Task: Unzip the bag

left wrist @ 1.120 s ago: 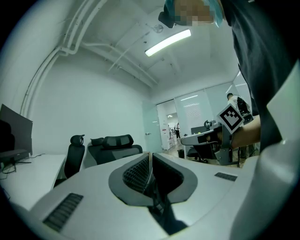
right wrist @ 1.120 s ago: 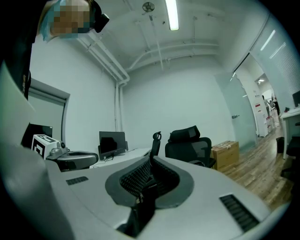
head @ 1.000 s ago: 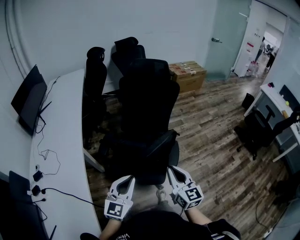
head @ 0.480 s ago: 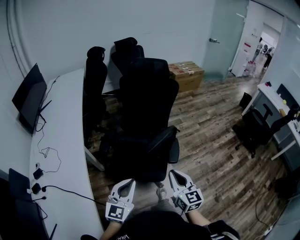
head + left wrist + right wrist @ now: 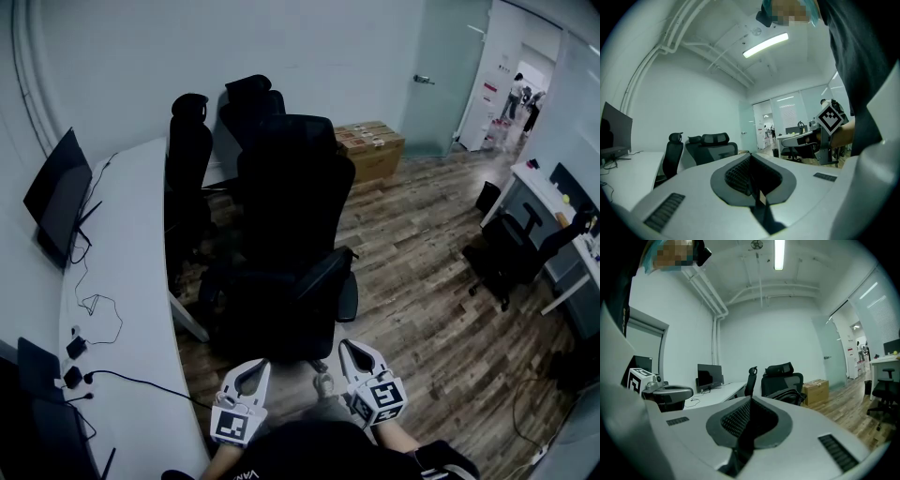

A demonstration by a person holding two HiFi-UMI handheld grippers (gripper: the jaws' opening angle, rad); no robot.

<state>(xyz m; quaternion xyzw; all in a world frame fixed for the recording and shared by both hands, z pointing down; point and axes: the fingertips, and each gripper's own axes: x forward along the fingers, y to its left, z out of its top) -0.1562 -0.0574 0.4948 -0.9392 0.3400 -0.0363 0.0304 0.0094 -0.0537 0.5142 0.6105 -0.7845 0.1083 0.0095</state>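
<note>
Head camera sits high and tips steeply down. The left gripper (image 5: 255,366) and right gripper (image 5: 345,347) are right beneath it at the bottom edge, the black office chairs (image 5: 291,216) just beyond, the curved counter (image 5: 122,281) running up the left. The left gripper view rides low, looking nearly level along its own jaws toward the chairs and the glass door (image 5: 745,126). The right gripper view is level too, turned more toward the counter's far end. All three share the chairs. Head and right gripper views share the cardboard boxes (image 5: 370,150).

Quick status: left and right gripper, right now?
White left gripper: closed, holding nothing.
White right gripper: closed, holding nothing.
</note>
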